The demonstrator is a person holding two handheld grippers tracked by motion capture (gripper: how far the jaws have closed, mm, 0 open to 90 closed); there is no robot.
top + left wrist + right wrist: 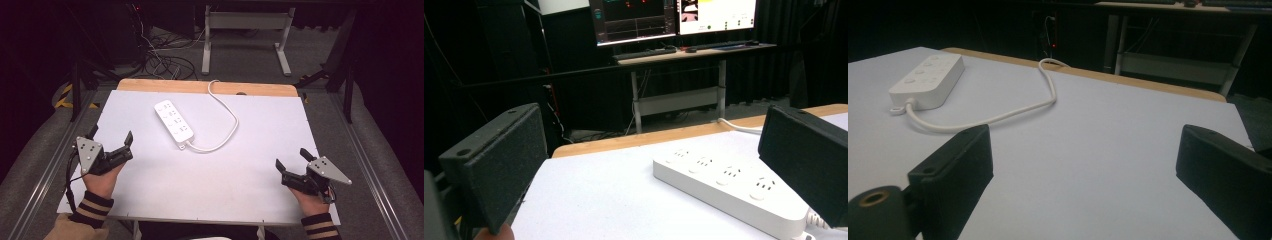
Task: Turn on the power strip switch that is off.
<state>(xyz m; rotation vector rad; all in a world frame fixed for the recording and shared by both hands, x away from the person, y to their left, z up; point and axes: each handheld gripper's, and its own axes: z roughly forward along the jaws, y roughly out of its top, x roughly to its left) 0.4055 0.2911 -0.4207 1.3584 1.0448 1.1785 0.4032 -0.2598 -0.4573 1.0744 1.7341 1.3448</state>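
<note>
A white power strip (173, 120) lies at the back middle of the white table (210, 170), its sockets facing up; its white cable (227, 115) loops right and runs off the far edge. My left gripper (111, 136) rests at the table's left edge, open, nothing between its jaws. My right gripper (292, 160) sits near the front right corner, open and empty too. The left gripper view has the power strip (724, 187) close ahead between the spread jaws. Farther off to the left in the right gripper view are the strip (928, 75) and its cable (998, 116).
A wooden strip (205, 86) borders the table's far edge. Beyond it stand a desk frame (245, 35) and tangled floor cables (165, 62). Monitors (674, 17) sit on a desk in the left gripper view. Metal rails (45, 170) run along both sides of the table.
</note>
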